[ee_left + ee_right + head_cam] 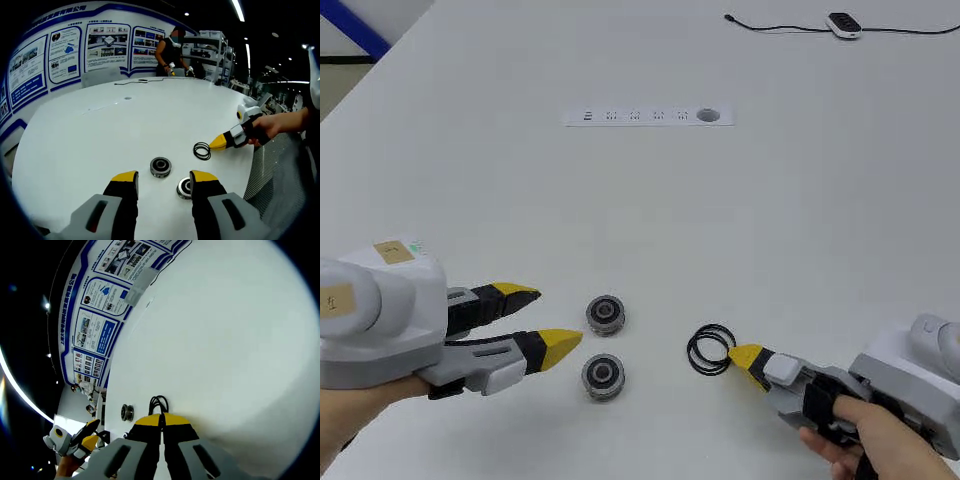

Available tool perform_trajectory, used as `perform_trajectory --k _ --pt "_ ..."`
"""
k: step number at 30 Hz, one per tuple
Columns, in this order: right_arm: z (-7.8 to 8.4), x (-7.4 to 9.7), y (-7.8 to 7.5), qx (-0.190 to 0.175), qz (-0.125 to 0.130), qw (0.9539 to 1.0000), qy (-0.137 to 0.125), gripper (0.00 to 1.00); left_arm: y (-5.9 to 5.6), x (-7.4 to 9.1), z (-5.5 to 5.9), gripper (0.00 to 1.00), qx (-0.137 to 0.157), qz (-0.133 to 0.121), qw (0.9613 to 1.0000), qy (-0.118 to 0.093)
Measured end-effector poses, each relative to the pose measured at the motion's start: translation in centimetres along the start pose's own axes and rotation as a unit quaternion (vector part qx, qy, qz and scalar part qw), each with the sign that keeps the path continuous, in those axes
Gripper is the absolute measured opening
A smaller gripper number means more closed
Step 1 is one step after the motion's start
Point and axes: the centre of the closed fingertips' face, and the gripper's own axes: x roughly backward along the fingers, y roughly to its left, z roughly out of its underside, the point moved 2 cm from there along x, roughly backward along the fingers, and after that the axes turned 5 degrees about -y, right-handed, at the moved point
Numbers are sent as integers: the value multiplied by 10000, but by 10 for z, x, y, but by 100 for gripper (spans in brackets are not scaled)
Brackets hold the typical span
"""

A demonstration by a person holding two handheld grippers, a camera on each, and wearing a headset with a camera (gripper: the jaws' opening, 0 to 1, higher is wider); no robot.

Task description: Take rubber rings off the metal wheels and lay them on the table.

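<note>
Right hand-held gripper (742, 355), pressed together, touches, perhaps pinches, thin black rubber rings (710, 349) on the white worktop (770, 220). Left hand-held gripper (550, 317), spread beside two round metal wheels (606, 314), should clamp one squarely.

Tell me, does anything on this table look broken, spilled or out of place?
Nothing stands out. The two metal wheels look whole and sit apart, and the black rubber rings lie in a small overlapping pile at the tip of the right gripper.
</note>
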Motion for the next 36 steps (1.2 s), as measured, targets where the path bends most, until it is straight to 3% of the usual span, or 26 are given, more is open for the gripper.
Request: perform_trajectory --k 10,14,24,27,30,32,36 --pt "3 -1 2 563 65 9983 94 5 0 8 6 43 100 -95 9999 -19" --pt "3 0 3 1256 87 9919 188 6 1 11 8 43 95 -126 9999 -1" --pt "0 4 9 2125 38 9769 220 11 2 17 10 44 302 -245 9992 -127" --pt "-4 7 14 2389 -96 9709 138 12 5 21 8 44 395 -338 9983 -252" --pt "-15 11 15 3142 -143 9492 102 15 10 28 2 44 385 -536 9966 -494" --pt "-24 13 14 3432 -118 9392 8 16 11 33 0 44 390 -595 9956 -605" --pt "-39 22 15 3561 -171 9342 -149 16 15 42 -3 46 388 -734 9936 -769"
